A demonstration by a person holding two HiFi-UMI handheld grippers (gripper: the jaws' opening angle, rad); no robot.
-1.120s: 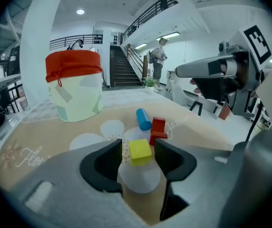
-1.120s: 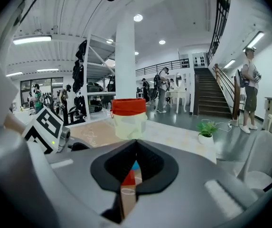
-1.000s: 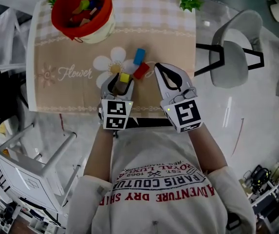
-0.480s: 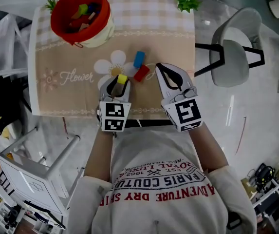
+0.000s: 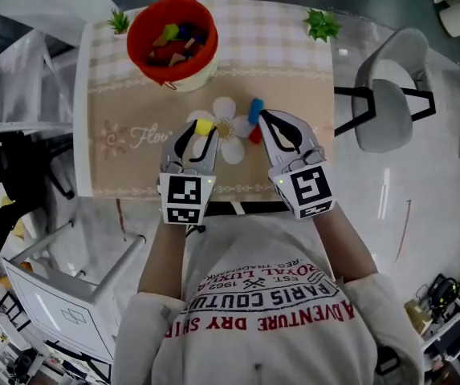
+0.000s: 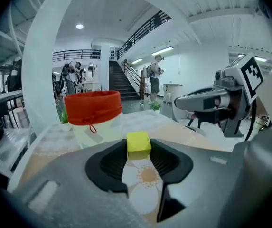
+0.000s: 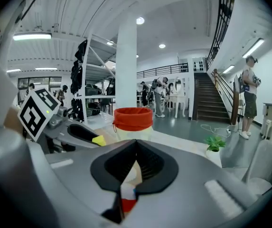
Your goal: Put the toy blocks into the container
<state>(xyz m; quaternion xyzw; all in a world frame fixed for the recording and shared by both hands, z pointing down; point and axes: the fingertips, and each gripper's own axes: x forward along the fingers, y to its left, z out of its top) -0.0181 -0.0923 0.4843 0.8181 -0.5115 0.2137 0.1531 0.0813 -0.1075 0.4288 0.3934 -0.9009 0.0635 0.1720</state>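
A yellow block (image 5: 205, 126) (image 6: 138, 142) is pinched between the pads of my left gripper (image 5: 201, 129) (image 6: 138, 145) and held a little above the flower mat (image 5: 294, 74). The red container (image 5: 140, 30) (image 6: 93, 106) (image 7: 133, 118) stands at the mat's far left with several blocks inside. A blue block (image 5: 255, 109) and a red block (image 5: 255, 135) lie on the mat just left of my right gripper (image 5: 263, 117) (image 7: 136, 144). That gripper's jaws meet at the tips with nothing between them.
A grey chair (image 5: 384, 95) stands beyond the table's right edge. Small green plants sit at the far corners (image 5: 323, 24) (image 5: 119, 21). A white frame stand (image 5: 61, 291) is on the floor at the near left.
The left jaws have closed on the yellow block and carried it off the mat, leftward past the printed flower. The right gripper stays by the red and blue blocks.
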